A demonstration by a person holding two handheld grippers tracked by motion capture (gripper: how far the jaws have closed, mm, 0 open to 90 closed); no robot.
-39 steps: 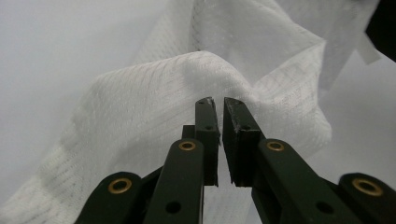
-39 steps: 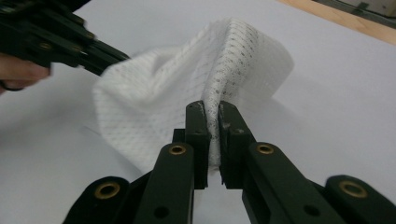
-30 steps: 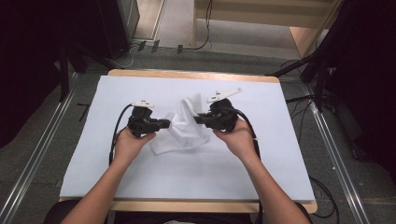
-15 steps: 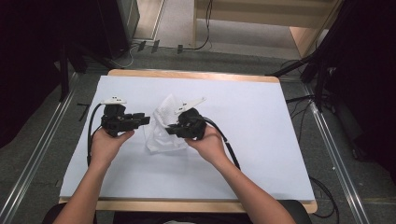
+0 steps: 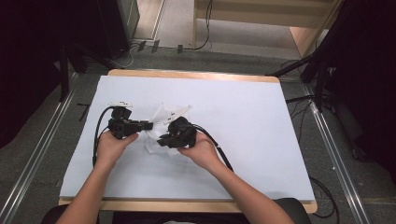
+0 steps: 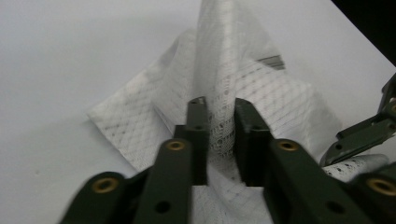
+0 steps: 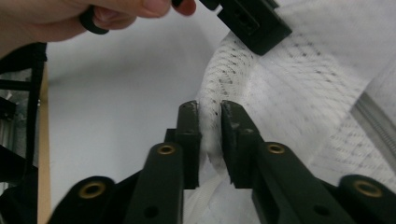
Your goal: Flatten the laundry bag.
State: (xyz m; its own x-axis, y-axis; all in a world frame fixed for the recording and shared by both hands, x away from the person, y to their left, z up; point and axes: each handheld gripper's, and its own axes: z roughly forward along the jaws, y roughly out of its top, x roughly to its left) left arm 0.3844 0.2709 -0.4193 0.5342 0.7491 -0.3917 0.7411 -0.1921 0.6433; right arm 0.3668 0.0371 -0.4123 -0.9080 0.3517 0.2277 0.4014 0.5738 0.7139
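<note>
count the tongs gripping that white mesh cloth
2. The left tongs pinch a raised fold of the white mesh cloth; the right tongs pinch another fold, close beside them on the white table cover.

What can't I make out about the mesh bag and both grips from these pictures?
- High view: the mesh bag is too small, part-hidden by both grippers; its shape is unclear.
- Left gripper view: the left gripper fingers hide the pinched fold.
- Right gripper view: the right gripper is blurred; the bag's zipper runs off the edge.
</note>
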